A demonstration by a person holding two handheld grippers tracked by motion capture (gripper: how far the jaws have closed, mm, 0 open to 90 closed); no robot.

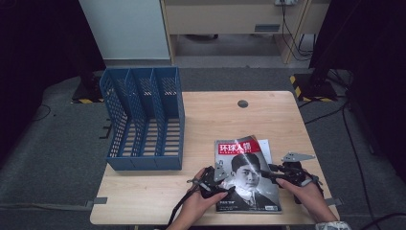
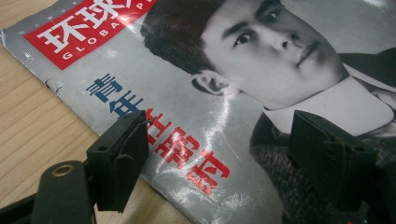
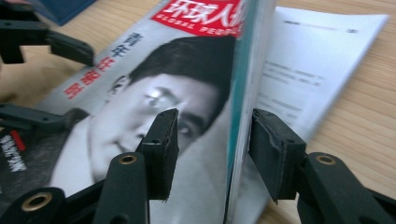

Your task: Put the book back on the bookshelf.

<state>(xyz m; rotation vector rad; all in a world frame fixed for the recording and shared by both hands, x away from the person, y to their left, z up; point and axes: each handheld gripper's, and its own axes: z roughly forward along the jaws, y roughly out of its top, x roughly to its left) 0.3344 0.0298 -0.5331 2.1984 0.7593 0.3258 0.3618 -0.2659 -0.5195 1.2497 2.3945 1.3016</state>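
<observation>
A magazine [image 1: 246, 172] with a red title block and a black-and-white portrait lies on the wooden table [image 1: 268, 115] near its front edge. My left gripper [image 1: 225, 181] is at the magazine's left side. In the left gripper view it [image 2: 219, 135] is open, one jaw at the edge of the cover [image 2: 210, 93] and the other over the cover. My right gripper [image 1: 268, 173] is at the magazine's right side. The right gripper view shows it [image 3: 215, 119] open, with the magazine's edge [image 3: 236, 116] between the jaws and a gap on each side.
A white printed sheet [image 3: 317, 56] lies under the magazine and sticks out at its right [image 1: 265, 146]. A blue slotted file rack [image 1: 143, 120] stands on the table's left part. A round cable hole [image 1: 242, 103] sits near the far edge.
</observation>
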